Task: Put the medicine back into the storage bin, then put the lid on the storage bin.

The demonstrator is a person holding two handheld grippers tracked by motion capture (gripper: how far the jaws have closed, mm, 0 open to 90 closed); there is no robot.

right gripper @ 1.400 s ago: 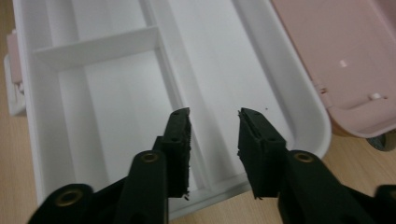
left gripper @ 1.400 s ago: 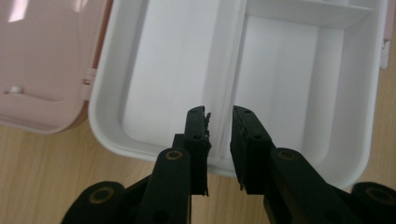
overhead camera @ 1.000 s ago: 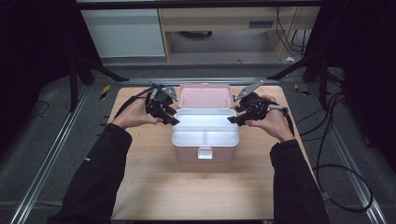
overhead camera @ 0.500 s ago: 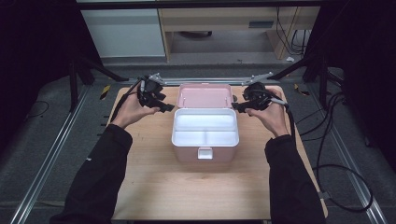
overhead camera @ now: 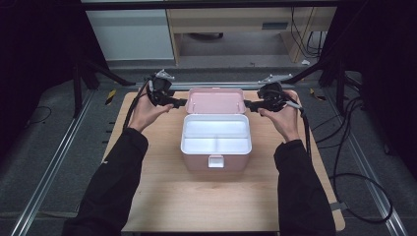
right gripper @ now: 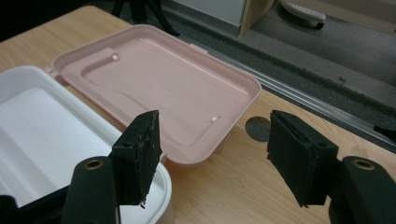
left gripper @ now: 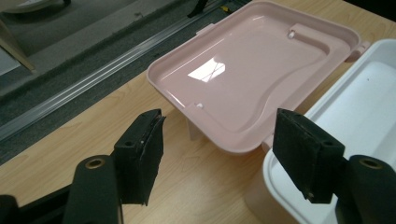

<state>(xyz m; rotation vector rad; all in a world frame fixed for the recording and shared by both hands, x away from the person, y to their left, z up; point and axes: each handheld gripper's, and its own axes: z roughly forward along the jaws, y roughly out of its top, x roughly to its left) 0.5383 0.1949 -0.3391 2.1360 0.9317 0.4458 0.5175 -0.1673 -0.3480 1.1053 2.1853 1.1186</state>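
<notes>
The pink box (overhead camera: 216, 142) lies open, its lid (overhead camera: 216, 101) bearing no readable writing. The left gripper (overhead camera: 181, 102) and right gripper (overhead camera: 248, 104) flank the lid's 2 ends; both jaws, just opening, stand wide and empty.

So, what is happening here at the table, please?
A person holds a gripper in each hand at a pink box on the wooden table. The box is open: its pink lid lies folded back behind it, and a white tray with compartments sits inside. The left gripper and the right gripper are at the two sides of the lid. Both have just been opening their jaws, and nothing is between them.
</notes>
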